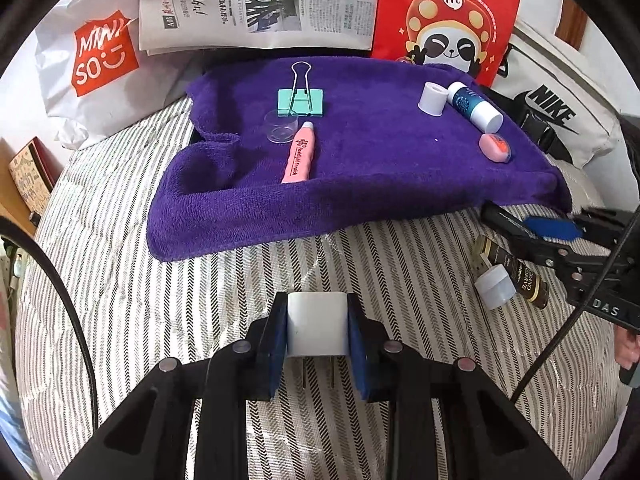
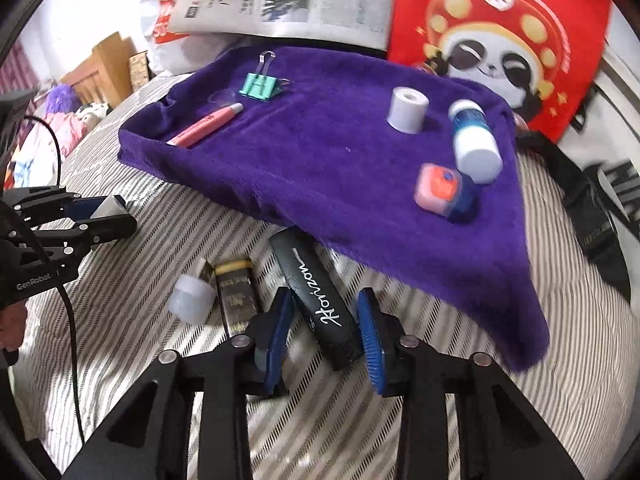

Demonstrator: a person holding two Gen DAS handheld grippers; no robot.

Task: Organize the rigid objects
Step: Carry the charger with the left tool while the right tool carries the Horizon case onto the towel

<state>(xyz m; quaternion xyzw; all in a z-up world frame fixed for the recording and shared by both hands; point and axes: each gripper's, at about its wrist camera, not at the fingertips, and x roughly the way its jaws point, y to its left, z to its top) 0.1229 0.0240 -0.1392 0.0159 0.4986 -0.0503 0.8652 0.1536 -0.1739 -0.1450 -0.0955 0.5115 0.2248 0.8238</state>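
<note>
Your left hand-held gripper (image 1: 317,330) pinches the plug (image 1: 316,326) above the bed (image 1: 120,280). Your right hand-held gripper (image 2: 326,332), spread, straddles the black case (image 2: 316,300). Five items lie on the towel (image 1: 380,168); four remain off it.

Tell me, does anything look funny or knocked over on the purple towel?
Yes. The blue-and-white bottle lies on its side on the purple towel, with its white cap off and standing apart beside it. The pink highlighter is uncapped too, a clear cap by its tip.
</note>
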